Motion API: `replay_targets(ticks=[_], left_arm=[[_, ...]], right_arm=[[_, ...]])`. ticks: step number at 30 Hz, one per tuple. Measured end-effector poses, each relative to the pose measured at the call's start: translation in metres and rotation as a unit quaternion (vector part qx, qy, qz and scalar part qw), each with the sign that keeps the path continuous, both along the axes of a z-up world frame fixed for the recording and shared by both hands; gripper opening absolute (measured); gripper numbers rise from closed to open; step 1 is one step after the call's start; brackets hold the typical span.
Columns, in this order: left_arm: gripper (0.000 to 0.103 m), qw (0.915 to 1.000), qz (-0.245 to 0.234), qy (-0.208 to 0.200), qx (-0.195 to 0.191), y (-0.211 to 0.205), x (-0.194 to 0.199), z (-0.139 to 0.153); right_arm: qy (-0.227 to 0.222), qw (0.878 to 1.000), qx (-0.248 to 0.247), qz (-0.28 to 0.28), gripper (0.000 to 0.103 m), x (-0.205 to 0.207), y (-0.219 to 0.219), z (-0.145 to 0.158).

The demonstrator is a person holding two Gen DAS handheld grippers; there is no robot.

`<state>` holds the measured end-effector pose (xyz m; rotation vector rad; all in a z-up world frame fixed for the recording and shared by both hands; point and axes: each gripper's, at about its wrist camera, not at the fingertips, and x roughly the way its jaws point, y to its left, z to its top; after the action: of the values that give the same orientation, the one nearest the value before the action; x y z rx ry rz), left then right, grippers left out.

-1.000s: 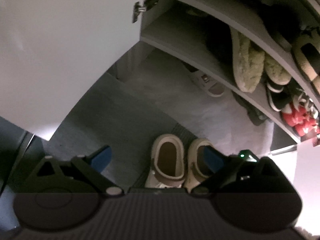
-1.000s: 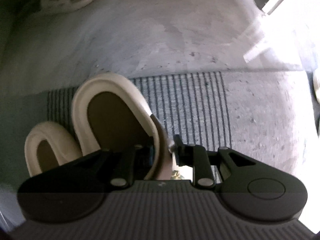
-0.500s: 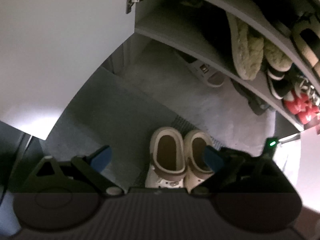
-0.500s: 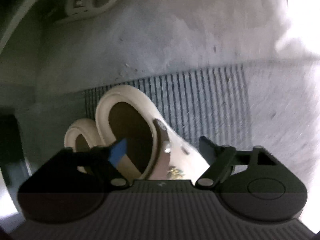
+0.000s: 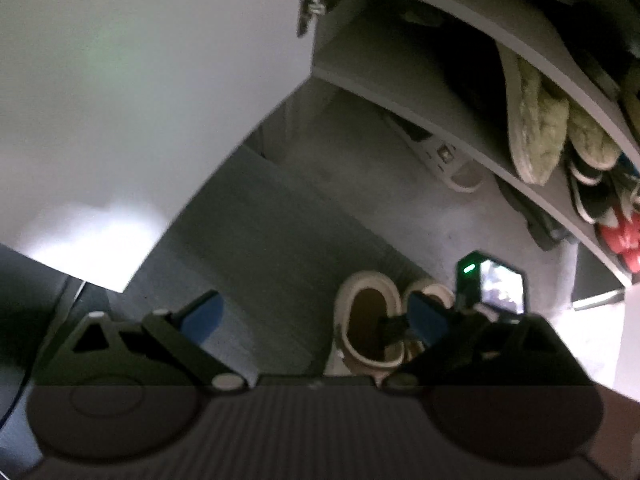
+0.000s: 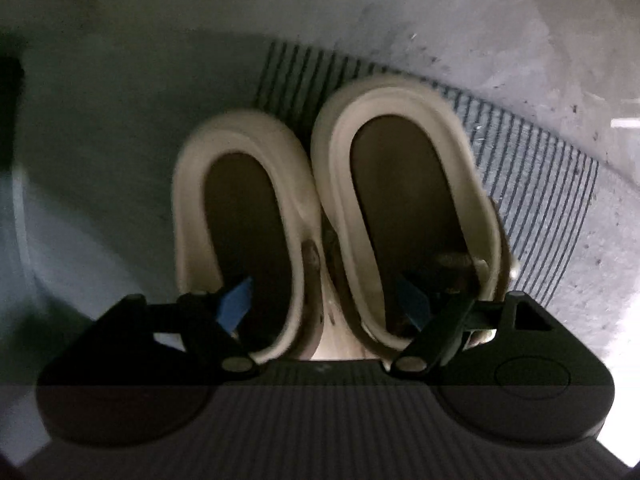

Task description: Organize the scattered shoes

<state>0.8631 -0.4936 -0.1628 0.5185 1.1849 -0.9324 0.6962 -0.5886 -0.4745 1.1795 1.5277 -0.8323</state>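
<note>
Two cream clogs stand side by side on the floor, heels toward me. In the right wrist view the left clog [image 6: 244,208] and the right clog [image 6: 400,184] fill the middle. My right gripper [image 6: 324,304] hangs open just above them. One blue pad [image 6: 236,304] is over the left clog's opening, the other over the right clog's; neither presses on a rim. In the left wrist view the pair [image 5: 368,312] lies low and right of centre. My left gripper [image 5: 314,316] is open and holds nothing, with bare floor under most of its span. The right gripper's body [image 5: 488,292] shows beside it, a green light lit.
A striped mat [image 6: 540,168] lies under the right clog. An open white cabinet door [image 5: 120,100] fills the left. Shelves [image 5: 400,76] hold fluffy slippers [image 5: 536,120] and red shoes [image 5: 620,236]. A white sandal [image 5: 452,156] lies on the floor under the lowest shelf.
My right gripper let go of the right clog's rim, opened wide and shifted left, so it now hangs centred over the pair. The left gripper sank slightly.
</note>
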Motion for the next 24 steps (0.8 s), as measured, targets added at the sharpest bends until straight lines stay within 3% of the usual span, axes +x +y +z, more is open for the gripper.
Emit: replay_targets(ticks=[3, 4, 7, 9, 10, 17, 20, 24], left_arm=[[0.100, 1.0000, -0.001, 0.006, 0.006, 0.000, 0.003, -0.003], [0.100, 0.9999, 0.000, 0.009, 0.008, 0.000, 0.004, -0.004], [0.100, 0.9998, 0.005, 0.017, 0.011, -0.001, 0.007, -0.005], [0.100, 0.9998, 0.004, 0.018, 0.012, -0.001, 0.008, -0.005], [0.100, 0.9998, 0.004, 0.017, 0.011, -0.001, 0.009, -0.005], [0.100, 0.9999, 0.000, 0.013, 0.007, 0.000, 0.011, -0.005], [0.100, 0.9999, -0.003, 0.008, 0.008, -0.001, 0.010, -0.002], [0.100, 0.9999, 0.003, 0.010, -0.012, 0.000, 0.008, 0.024]], right_arm=[[0.043, 0.996, 0.039, 0.066, 0.077, 0.015, 0.009, -0.020], [0.045, 0.995, 0.042, 0.073, 0.069, 0.016, 0.009, -0.022], [0.040, 0.995, 0.051, 0.076, 0.064, 0.015, 0.005, -0.024], [0.034, 0.995, 0.056, 0.075, 0.049, 0.016, 0.003, -0.022], [0.028, 0.996, 0.055, 0.070, 0.032, 0.014, 0.003, -0.020], [0.006, 0.999, 0.025, 0.024, 0.029, -0.004, 0.013, 0.007], [-0.016, 1.000, 0.003, 0.006, 0.029, -0.013, 0.019, 0.034], [-0.048, 0.998, -0.038, -0.008, 0.029, -0.017, 0.021, 0.086]])
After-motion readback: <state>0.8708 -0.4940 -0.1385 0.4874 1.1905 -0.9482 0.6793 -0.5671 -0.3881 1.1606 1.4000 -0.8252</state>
